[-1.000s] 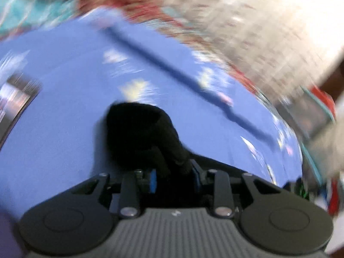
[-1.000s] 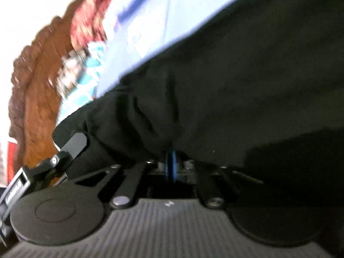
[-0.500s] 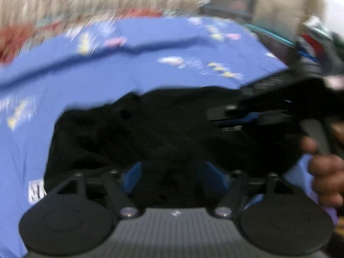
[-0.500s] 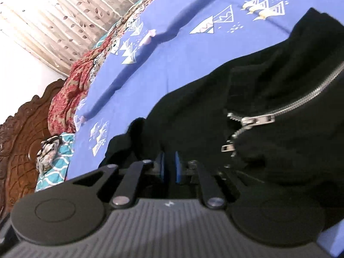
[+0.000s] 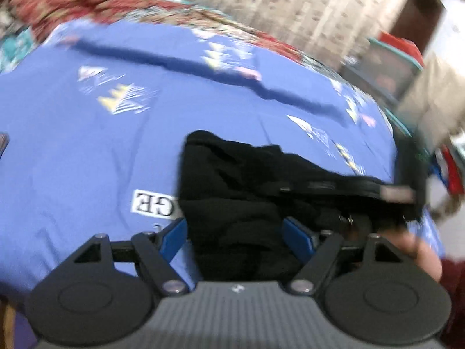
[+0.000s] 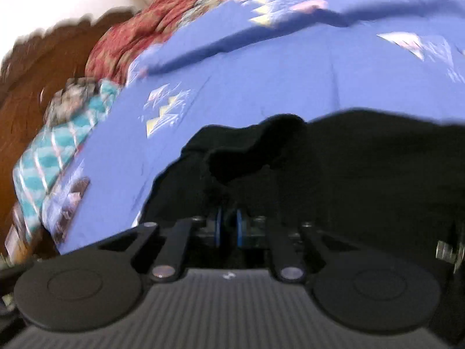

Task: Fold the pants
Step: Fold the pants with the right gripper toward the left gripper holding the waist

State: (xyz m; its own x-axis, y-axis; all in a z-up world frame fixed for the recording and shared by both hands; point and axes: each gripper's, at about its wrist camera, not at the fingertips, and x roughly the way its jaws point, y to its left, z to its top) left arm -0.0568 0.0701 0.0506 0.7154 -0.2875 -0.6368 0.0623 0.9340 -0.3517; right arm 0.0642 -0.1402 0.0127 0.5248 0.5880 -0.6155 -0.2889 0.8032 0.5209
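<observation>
The black pants [image 5: 232, 192] lie bunched on a blue bedsheet [image 5: 87, 145]. My left gripper [image 5: 237, 232] is open, its blue pads [image 5: 174, 234] spread wide on either side of the black cloth. In the right wrist view the pants [image 6: 334, 174] fill the middle and right. My right gripper [image 6: 229, 226] is shut on a fold of the pants, its blue pads nearly together. The right gripper's body also shows at the right of the left wrist view [image 5: 363, 189], held by a hand [image 5: 418, 253].
The blue sheet [image 6: 261, 81] has triangle prints and a dark stripe [image 5: 189, 64]. A red patterned blanket [image 6: 139, 32] and a teal pillow [image 6: 52, 145] lie by a carved wooden headboard [image 6: 37, 67]. A curtain [image 5: 305, 3] hangs beyond the bed.
My left gripper's jaws have opened wider and the view has swung over the bed. My right gripper stays shut on the pants, which have been pulled flatter across the sheet.
</observation>
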